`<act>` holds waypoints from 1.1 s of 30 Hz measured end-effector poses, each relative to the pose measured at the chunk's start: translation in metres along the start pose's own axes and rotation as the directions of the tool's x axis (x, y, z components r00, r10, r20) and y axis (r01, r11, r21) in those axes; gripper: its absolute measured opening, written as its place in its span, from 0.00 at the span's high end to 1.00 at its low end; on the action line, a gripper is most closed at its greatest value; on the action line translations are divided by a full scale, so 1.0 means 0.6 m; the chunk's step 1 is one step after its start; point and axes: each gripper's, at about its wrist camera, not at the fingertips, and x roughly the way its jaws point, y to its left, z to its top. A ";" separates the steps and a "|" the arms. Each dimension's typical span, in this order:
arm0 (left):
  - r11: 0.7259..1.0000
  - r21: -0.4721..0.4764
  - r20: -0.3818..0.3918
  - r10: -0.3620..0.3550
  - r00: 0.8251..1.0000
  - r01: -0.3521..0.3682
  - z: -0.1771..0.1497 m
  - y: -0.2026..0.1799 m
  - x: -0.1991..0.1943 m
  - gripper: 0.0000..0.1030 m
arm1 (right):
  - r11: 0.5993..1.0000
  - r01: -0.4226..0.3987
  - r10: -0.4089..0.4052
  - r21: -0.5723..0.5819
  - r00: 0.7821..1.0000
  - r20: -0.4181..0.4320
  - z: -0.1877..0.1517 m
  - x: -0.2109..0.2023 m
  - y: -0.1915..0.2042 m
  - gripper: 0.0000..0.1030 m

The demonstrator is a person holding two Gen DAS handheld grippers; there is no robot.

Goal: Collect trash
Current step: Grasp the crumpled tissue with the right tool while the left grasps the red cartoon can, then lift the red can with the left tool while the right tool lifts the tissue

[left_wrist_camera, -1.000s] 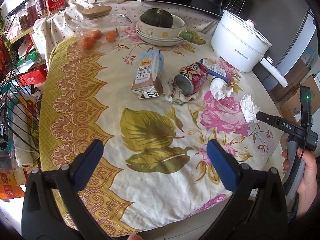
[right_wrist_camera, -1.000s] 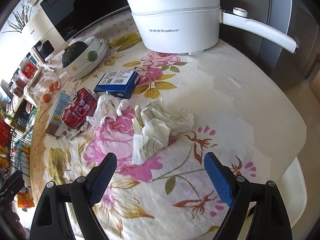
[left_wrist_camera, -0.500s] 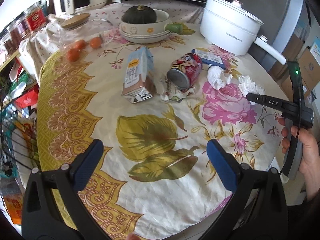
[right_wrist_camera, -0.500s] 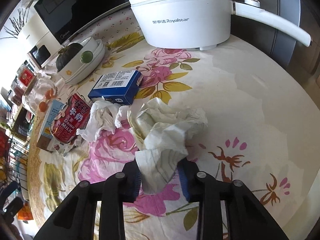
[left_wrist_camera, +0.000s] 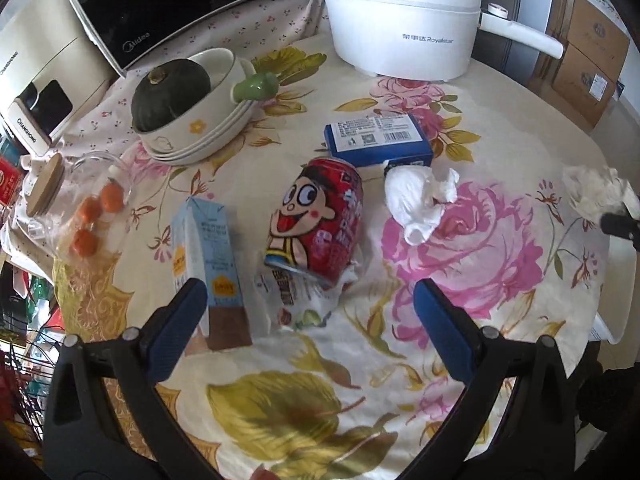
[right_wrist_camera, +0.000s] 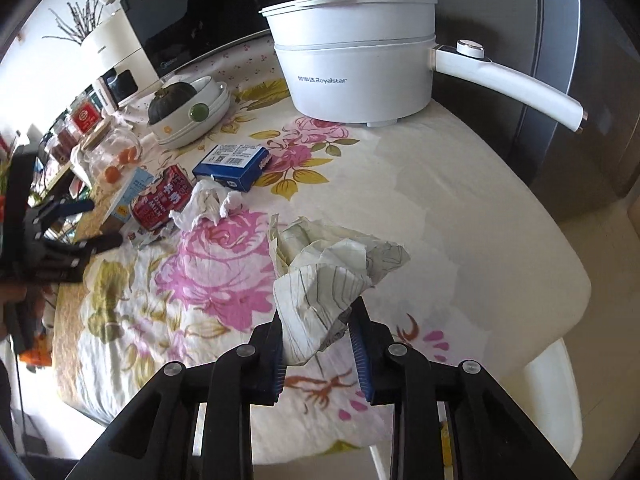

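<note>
My right gripper (right_wrist_camera: 318,342) is shut on a crumpled paper tissue (right_wrist_camera: 328,276) and holds it above the flowered tablecloth; the tissue also shows at the right edge of the left wrist view (left_wrist_camera: 596,192). My left gripper (left_wrist_camera: 310,320) is open and empty, just in front of a red milk can (left_wrist_camera: 320,220) lying on a torn wrapper (left_wrist_camera: 296,300). A milk carton (left_wrist_camera: 208,248) lies left of the can. A second white tissue (left_wrist_camera: 420,196) and a blue box (left_wrist_camera: 378,140) lie to the can's right.
A white Royalstar pot (right_wrist_camera: 356,68) with a long handle stands at the back. A bowl stack (left_wrist_camera: 200,128) holds a dark squash (left_wrist_camera: 170,92). A glass jar (left_wrist_camera: 80,208) with orange fruit lies at the left. A microwave (left_wrist_camera: 180,4) stands behind.
My right gripper has lifted the tissue it closed on off the table. My left gripper has moved forward, close to the can and carton, still open.
</note>
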 end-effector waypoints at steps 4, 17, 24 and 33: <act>1.000 0.005 -0.005 0.003 1.000 -0.003 0.022 0.006 0.034 0.09 | 0.999 -0.018 0.018 -0.035 1.000 -0.017 -0.019 -0.023 -0.014 0.72; 0.992 -0.095 -0.023 -0.090 0.996 0.087 0.039 0.005 0.076 0.36 | 0.999 -0.039 0.039 -0.015 0.999 -0.029 -0.034 -0.033 -0.044 0.73; 0.977 -0.179 -0.031 -0.127 0.991 0.119 0.016 0.010 0.064 0.36 | 0.998 -0.059 0.060 0.029 0.997 -0.045 -0.025 -0.011 -0.043 0.34; 0.961 -0.228 -0.033 -0.166 0.986 0.154 -0.021 0.008 0.028 0.36 | 0.999 0.040 -0.040 -0.008 0.998 -0.041 -0.012 0.015 -0.016 0.33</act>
